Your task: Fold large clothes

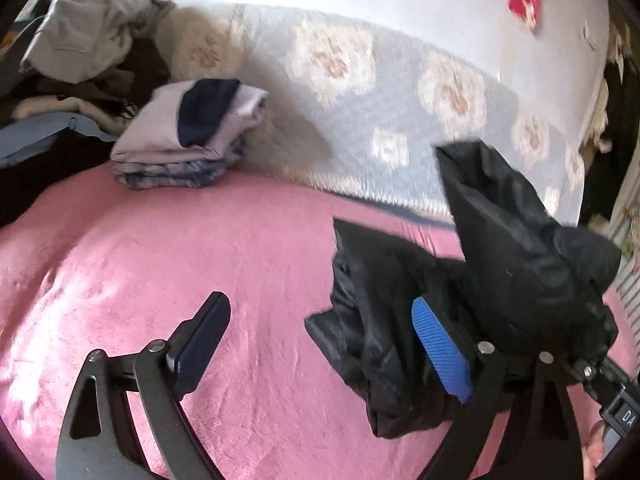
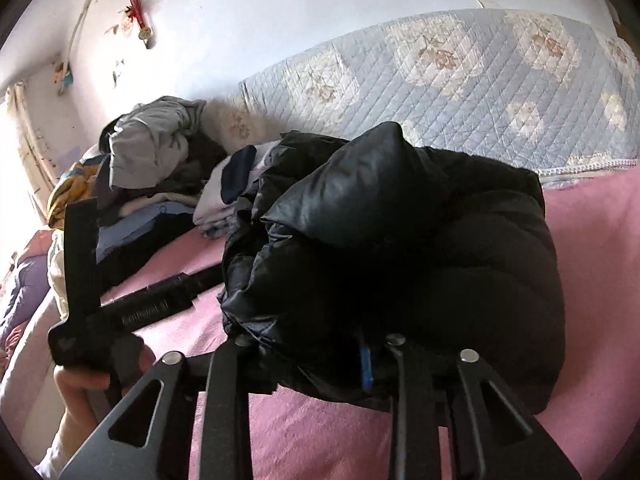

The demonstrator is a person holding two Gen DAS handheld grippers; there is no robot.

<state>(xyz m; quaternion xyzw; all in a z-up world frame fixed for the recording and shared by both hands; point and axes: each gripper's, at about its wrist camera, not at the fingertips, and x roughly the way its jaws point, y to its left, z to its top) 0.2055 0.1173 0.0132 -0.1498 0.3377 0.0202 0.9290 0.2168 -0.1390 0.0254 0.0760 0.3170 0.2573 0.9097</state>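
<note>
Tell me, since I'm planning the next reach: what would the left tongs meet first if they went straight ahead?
Probably the pink blanket between the open left tongs, then the folded stack or quilt beyond; depth is unclear. The black jacket lies against the right finger, off the line.

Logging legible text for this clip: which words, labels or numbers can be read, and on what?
"DA": white letters, cut off at the frame edge, on the right gripper's body.
Embossed lettering on the left gripper's body: too blurred to read.
Black puffer jacket: no readable text.
</note>
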